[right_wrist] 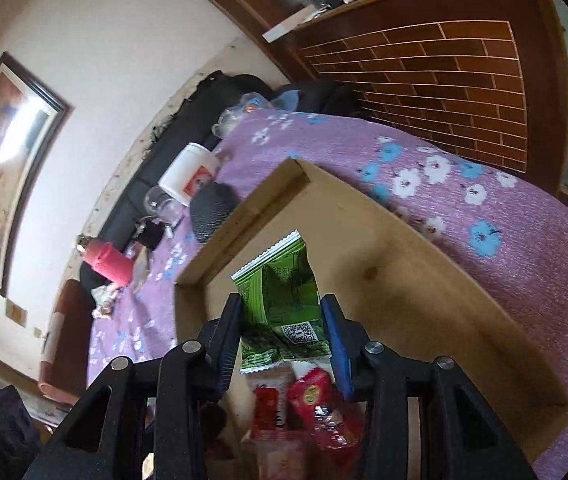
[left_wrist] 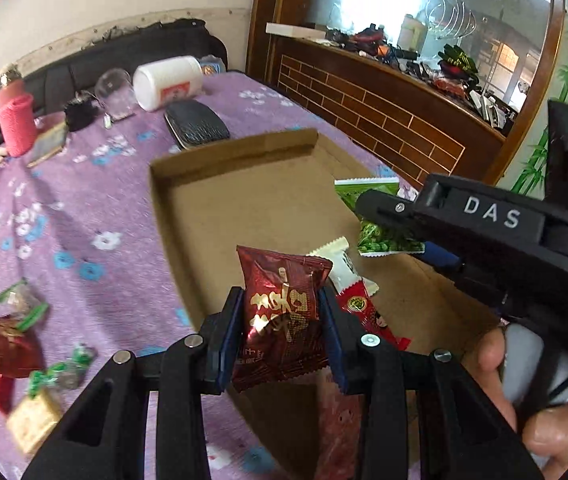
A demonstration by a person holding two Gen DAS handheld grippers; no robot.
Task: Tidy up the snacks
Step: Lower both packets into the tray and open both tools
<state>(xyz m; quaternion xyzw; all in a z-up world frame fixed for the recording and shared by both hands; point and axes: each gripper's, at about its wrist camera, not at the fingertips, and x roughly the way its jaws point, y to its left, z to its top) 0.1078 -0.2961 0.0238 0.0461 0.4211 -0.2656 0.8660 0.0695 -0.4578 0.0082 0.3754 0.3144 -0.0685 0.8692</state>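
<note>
My left gripper (left_wrist: 282,320) is shut on a dark red snack packet (left_wrist: 284,320), held above the near edge of a shallow cardboard tray (left_wrist: 244,208). In the tray lies a red and white snack bar (left_wrist: 357,296). At the right of the left wrist view the right gripper (left_wrist: 399,236) holds a green snack packet (left_wrist: 383,238) over the tray. The right wrist view shows that gripper (right_wrist: 282,340) shut on the green snack packet (right_wrist: 284,300), above the cardboard tray (right_wrist: 423,280), with red snack packets (right_wrist: 315,404) lying below it.
Loose snacks (left_wrist: 16,344) lie scattered on the purple flowered cloth (left_wrist: 84,208) left of the tray. Farther back stand a pink bottle (left_wrist: 16,120), a white jar (left_wrist: 168,82), a clear glass (left_wrist: 116,92) and a black case (left_wrist: 196,124). A wooden cabinet (left_wrist: 383,120) borders the right.
</note>
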